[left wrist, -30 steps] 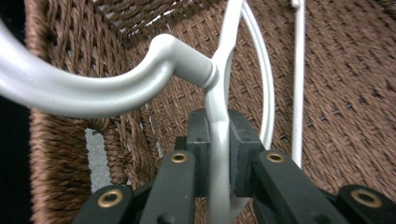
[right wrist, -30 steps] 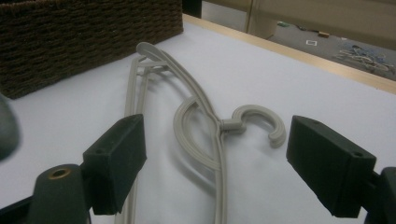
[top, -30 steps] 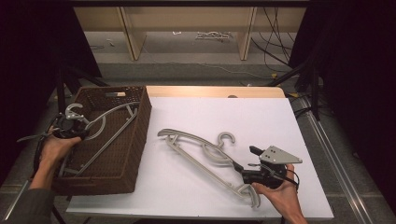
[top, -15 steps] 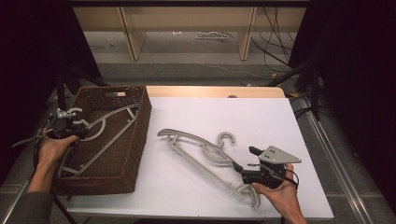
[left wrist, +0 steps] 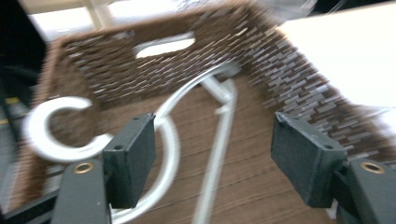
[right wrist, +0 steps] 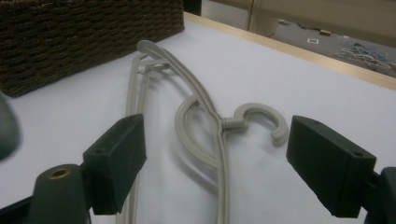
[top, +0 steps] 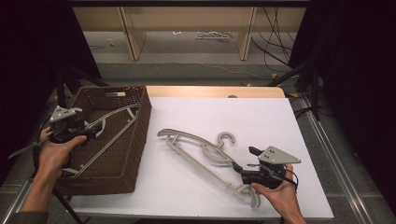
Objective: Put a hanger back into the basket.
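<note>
The left gripper view is smeared by motion blur. There the pale grey plastic hanger (left wrist: 205, 140) in the brown woven basket (left wrist: 299, 79) is cut off at the bottom edge.

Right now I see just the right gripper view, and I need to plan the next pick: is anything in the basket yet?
Observer: Yes. One hanger lies inside the basket, slanting from its far right corner towards its near left.
Operator: Does the left gripper hold it?
Observer: No. The left gripper has just been opening its jaws; they stand wide above the hanger, pads off it.
Operator: My view cuts off the table hanger's near end. Where is it?
Observer: The table hanger ends in a curve beside the right hand, close to the front edge of the table.
</note>
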### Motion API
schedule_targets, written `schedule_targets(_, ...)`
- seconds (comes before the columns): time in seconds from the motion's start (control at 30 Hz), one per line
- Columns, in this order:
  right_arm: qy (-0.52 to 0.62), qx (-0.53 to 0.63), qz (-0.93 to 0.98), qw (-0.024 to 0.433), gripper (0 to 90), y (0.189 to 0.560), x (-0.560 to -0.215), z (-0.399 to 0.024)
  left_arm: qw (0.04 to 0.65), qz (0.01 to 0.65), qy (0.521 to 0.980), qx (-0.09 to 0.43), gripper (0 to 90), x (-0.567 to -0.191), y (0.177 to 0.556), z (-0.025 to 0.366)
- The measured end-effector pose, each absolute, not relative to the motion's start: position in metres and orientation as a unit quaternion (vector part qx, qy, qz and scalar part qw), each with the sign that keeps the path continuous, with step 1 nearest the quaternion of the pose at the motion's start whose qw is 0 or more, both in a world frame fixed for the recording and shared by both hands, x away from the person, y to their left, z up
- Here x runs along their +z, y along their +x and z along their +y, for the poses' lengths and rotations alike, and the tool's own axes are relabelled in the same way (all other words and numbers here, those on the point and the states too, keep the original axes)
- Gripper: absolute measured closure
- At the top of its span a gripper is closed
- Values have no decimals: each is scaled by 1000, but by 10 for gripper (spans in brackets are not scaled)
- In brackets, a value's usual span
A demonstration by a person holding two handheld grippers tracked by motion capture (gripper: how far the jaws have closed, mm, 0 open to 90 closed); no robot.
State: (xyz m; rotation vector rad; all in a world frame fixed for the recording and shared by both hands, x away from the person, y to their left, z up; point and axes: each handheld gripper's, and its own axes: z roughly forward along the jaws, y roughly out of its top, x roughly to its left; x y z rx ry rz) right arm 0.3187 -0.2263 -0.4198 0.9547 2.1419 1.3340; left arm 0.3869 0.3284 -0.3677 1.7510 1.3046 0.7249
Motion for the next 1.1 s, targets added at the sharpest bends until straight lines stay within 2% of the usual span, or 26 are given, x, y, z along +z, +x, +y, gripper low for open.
schedule_targets(0.2, 345, 481, 776, 219, 205, 318, -420, -226, 480, 476, 683, 276, 225, -355, 364, 289)
schedule_targets(0.47, 346, 491, 767, 224, 194, 318, -420, -226, 565, 426, 658, 258, 196, -349, 332, 246)
schedule_targets(0.7, 343, 496, 764, 229, 191, 319, -420, -228, 590, 380, 669, 246, 178, -358, 311, 215)
schedule_targets(0.93, 342, 497, 766, 223, 191, 318, -420, -226, 582, 336, 697, 252, 173, -370, 301, 192)
schedule_targets(1.1, 344, 496, 766, 222, 191, 318, -421, -226, 578, 328, 703, 254, 175, -389, 296, 185)
